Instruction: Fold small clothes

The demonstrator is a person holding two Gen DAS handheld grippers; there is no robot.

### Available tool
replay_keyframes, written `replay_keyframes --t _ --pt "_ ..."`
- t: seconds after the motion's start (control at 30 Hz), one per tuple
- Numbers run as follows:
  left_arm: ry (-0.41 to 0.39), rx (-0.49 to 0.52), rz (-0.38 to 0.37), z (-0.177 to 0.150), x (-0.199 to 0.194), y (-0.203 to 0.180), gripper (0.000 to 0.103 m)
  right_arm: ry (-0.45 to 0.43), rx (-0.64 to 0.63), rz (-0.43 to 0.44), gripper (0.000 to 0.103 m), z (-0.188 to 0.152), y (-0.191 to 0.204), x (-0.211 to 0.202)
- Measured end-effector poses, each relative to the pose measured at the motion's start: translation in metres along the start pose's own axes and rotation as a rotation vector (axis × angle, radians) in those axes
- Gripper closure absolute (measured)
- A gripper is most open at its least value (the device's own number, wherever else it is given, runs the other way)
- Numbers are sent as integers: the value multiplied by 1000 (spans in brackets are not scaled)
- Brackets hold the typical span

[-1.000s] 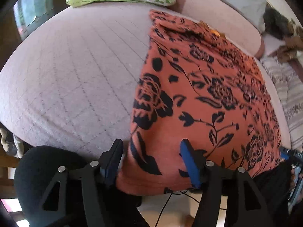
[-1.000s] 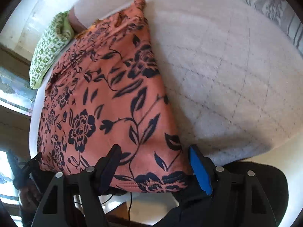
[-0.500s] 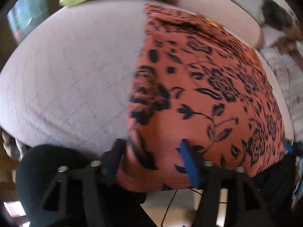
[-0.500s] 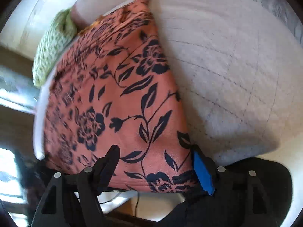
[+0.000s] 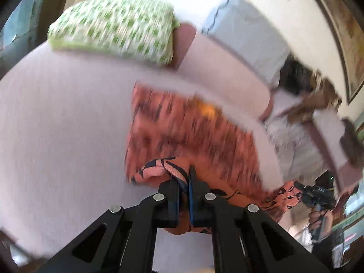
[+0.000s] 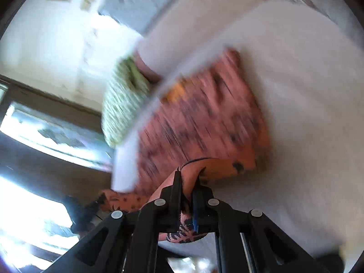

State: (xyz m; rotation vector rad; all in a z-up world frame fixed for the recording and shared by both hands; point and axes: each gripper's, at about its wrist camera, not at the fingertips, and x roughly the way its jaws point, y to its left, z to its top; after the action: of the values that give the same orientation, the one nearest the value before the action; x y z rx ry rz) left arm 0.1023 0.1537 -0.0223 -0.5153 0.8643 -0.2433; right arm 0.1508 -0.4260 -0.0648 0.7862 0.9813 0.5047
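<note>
With both near corners of the orange floral garment (image 5: 193, 136) pinched, left claw (image 5: 184, 183) and right claw (image 6: 187, 182) pressed together on its hem above the bed (image 5: 56, 125), you're mid-fold; next, carry that edge evenly toward the far end.

Green-white checked pillow (image 5: 113, 26) on pale quilted bed (image 5: 56, 125); light blue pillow (image 5: 245, 31) beside it.

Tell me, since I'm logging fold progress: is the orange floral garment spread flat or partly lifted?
Partly lifted: both tongs, left and right, pinch the orange floral garment's near edge; the rest lies on the bed.
</note>
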Motion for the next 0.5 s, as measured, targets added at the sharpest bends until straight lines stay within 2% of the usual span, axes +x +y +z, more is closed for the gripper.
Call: replay_keyframes --t 0.07,0.1,0.13,0.17,0.2,0.23,0.27,0.3,0.37,0.43,0.47,0.5 --pt "-60 -9 20 53 31 1 92 -68 -2 36 95 59 13 27" --pt "-83 -20 41 68 41 8 89 -95 16 28 92 85 12 41" --pt "-96 -35 78 86 66 15 63 -111 32 10 86 108 6 57" --pt "-84 -40 152 102 100 27 15 -113 50 7 76 127 -3 76" --pt "-53 -43 214 110 126 38 3 -105 70 -20 28 143 -15 98" --pt "0 -68 296 114 155 54 6 -104 85 -119 3 150 -27 115" --pt "30 -106 342 112 172 69 8 -127 91 -202 4 151 -35 126" --pt "29 -142 332 108 177 80 8 -129 75 -235 4 146 -40 133" --pt "-35 -206 283 92 161 96 8 -118 18 -266 4 124 -44 132" --pt "-79 -169 266 74 136 96 8 -91 -115 -352 4 108 -37 132" --pt "-80 -143 259 67 128 94 8 -75 -194 -423 4 99 -34 133" --pt "-69 -112 252 59 122 90 8 -64 -231 -458 4 94 -34 131"
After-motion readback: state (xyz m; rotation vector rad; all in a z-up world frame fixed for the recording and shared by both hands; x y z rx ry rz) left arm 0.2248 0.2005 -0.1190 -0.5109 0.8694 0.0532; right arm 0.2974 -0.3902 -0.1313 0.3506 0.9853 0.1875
